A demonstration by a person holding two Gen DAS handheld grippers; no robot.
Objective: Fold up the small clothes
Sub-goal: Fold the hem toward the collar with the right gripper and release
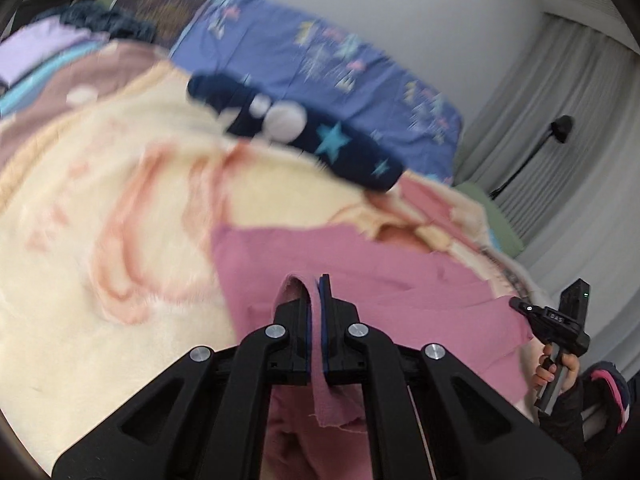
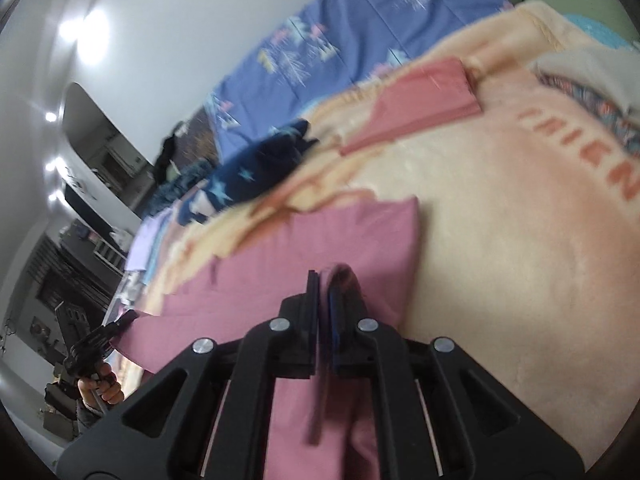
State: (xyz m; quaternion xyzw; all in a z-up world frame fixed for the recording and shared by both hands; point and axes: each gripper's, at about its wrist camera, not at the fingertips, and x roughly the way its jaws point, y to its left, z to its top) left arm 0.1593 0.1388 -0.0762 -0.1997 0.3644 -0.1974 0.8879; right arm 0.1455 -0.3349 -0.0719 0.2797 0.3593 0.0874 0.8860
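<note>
The pink garment lay spread over a cream blanket on the bed, its near edge lifted at two places. The left gripper had its jaws pressed together on a fold of that pink cloth, a strip of it hanging out below the pads. The right gripper likewise pinched the garment's edge between nearly closed jaws, the fabric bunched over the right-hand pad. From the left wrist view, the right gripper showed at the garment's far corner, gripped by a hand in a dark sleeve; small white lettering on its body was too blurred to read with any confidence.

On the blanket, orange-red capitals read roughly "RIEN", the rest of the word cut off or smeared by motion. A folded salmon-pink piece lay further up the blanket, and a navy garment with light blue stars sat beyond the pink one, near a blue patterned sheet along the wall. The sheet's print was pictures only, with no legible words.
</note>
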